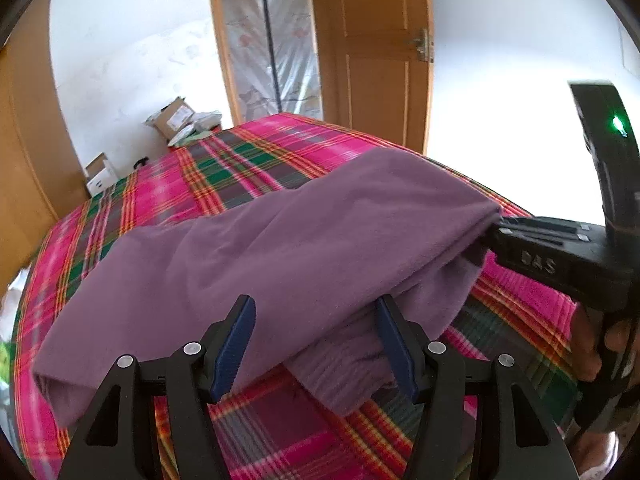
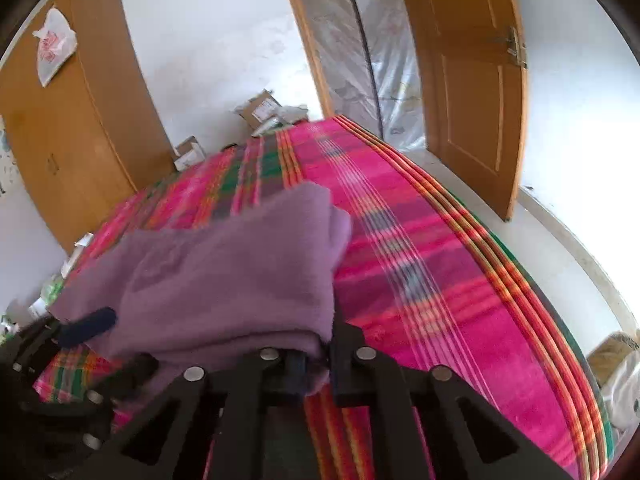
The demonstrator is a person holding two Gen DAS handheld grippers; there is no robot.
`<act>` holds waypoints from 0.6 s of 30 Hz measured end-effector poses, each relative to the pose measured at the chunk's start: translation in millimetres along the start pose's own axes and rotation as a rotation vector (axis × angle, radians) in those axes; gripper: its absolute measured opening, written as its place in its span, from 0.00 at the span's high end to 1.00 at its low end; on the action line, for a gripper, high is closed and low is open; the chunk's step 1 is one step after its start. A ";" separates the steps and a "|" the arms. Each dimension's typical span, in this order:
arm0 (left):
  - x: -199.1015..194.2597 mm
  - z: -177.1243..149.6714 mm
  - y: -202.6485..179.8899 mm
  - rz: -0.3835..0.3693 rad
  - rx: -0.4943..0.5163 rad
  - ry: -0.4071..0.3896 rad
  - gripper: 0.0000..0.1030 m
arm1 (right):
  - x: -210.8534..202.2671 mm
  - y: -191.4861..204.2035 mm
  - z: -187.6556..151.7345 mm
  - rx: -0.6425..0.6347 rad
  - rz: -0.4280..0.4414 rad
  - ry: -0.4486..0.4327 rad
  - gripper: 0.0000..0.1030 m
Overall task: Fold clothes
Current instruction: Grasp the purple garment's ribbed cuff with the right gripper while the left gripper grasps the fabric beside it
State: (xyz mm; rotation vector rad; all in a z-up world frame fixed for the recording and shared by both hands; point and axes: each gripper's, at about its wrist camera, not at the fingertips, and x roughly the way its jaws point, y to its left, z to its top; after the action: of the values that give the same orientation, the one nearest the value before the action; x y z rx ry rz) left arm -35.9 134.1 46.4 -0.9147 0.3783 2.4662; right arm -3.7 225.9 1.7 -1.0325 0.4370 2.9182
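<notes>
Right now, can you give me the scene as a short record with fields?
garment: purple fleece garment, partly folded, on the bed
surface: pink plaid blanket
left gripper: open, blue pads on either side of the garment's near edge
right gripper: shut on the garment's right corner
background: open wooden door, wooden wardrobe, cardboard boxes

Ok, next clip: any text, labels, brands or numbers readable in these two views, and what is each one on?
"DAS": raised letters on the black body of the right claw, seen from the left wrist view.
Red print on the white plastic bag hanging on the wardrobe: too blurred to read.
Labels on the cardboard boxes by the wall: too small to read.
Nothing else legible.
</notes>
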 end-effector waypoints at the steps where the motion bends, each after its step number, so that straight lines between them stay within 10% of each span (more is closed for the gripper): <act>1: 0.4 1.4 0.3 0.001 0.002 -0.001 0.38 | -0.8 3.4 3.8 -0.003 0.018 -0.010 0.93; 18: -1.5 18.6 58.6 -0.059 -0.145 -0.058 0.38 | 15.9 59.9 61.2 -0.048 0.294 -0.051 0.93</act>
State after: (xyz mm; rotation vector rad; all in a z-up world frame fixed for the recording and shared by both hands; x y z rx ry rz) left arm -75.6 91.6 66.3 -0.8966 0.1523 2.4848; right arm -60.1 183.3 52.6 -0.9715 0.5637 3.2190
